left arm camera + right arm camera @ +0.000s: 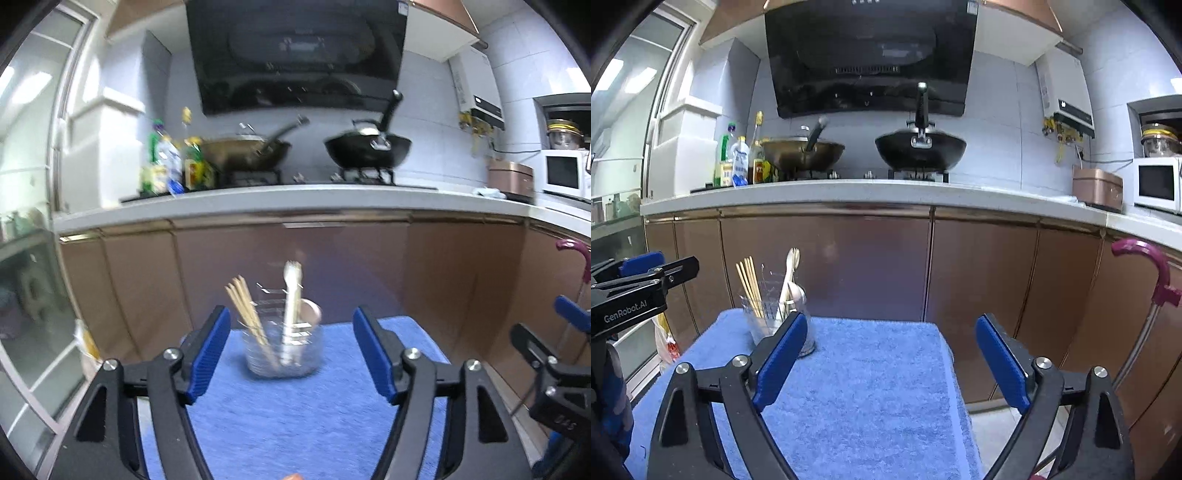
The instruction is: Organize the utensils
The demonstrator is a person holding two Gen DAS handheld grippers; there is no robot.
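A clear glass cup (pixel 283 350) stands on a blue towel (pixel 280 417) and holds wooden chopsticks (pixel 246 310), a pale fork (pixel 292 295) and a spoon. My left gripper (pixel 291 354) is open and empty, with the cup just ahead between its fingers. In the right wrist view the cup (pixel 768 321) stands at the towel's (pixel 871 387) far left, with chopsticks (pixel 750 288) and fork (pixel 790 273) upright in it. My right gripper (pixel 890 358) is open and empty over the towel, to the right of the cup.
Brown cabinet doors (pixel 923 266) stand right behind the towel. Above is a counter (pixel 849 192) with two woks (pixel 919 147), bottles (pixel 738 158), a cooker and a microwave (pixel 1156 182). A magenta handle (pixel 1145 266) is at the right. A glass door is at the left.
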